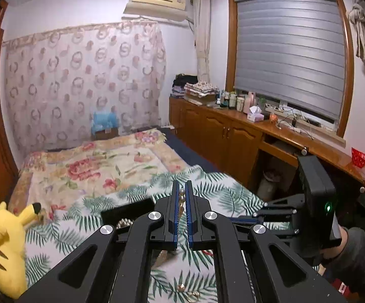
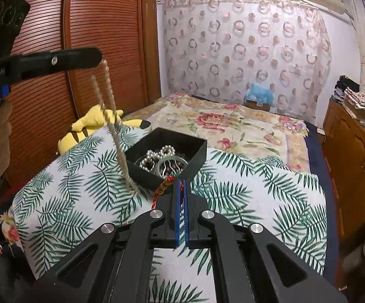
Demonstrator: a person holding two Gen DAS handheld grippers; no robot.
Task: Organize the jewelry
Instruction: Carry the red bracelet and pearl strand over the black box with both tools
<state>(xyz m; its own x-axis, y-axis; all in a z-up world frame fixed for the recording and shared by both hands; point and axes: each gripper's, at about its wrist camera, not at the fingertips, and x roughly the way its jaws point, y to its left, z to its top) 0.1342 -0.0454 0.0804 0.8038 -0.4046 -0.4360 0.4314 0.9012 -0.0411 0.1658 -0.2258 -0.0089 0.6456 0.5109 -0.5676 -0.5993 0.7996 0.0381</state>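
Right claw (image 2: 182, 184) pinching red cord (image 2: 164, 188), black box (image 2: 197, 160) (pearls (image 2: 154, 157) inside)

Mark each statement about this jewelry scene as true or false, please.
1. The left gripper pinches a long pearl bead necklace that hangs down. True.
2. The square black box is empty. False: it holds silver beads and a pale green bangle.
3. The right gripper is shut on a red braided cord bracelet. True.
4. The yellow plush toy sits inside the box. False: it lies on the bed beside the palm-leaf cloth.
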